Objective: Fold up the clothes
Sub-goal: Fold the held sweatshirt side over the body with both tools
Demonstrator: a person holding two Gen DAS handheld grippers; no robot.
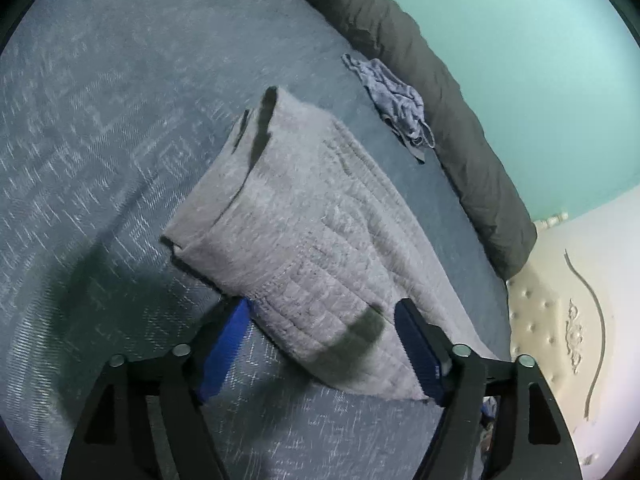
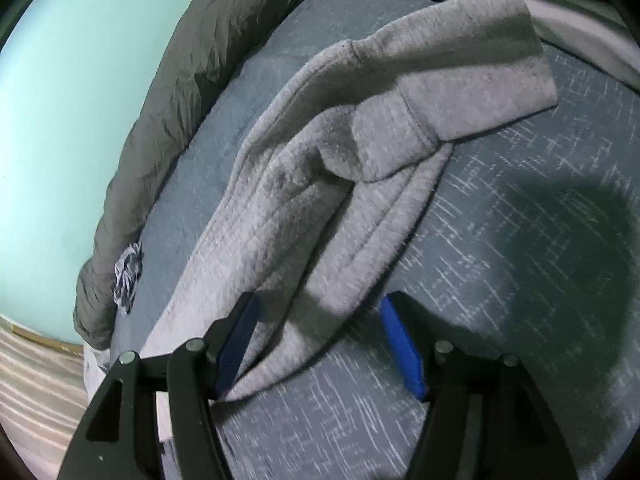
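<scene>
A grey quilted sweatshirt (image 1: 304,232) lies folded lengthwise on the blue bed cover (image 1: 100,120). My left gripper (image 1: 324,312) is open, its blue pads either side of the garment's near hem corner, just above it. In the right wrist view the same sweatshirt (image 2: 304,184) shows a sleeve and cuff (image 2: 476,72) folded across its far end. My right gripper (image 2: 320,308) is open, hovering over the garment's near edge. Neither gripper holds cloth.
A dark grey rolled duvet (image 1: 432,88) lies along the teal wall (image 1: 520,60). A small crumpled blue-grey cloth (image 1: 396,100) sits beside it, also seen in the right wrist view (image 2: 128,276). A cream tufted headboard (image 1: 560,320) stands right. Floor (image 2: 36,380) lies beyond the bed edge.
</scene>
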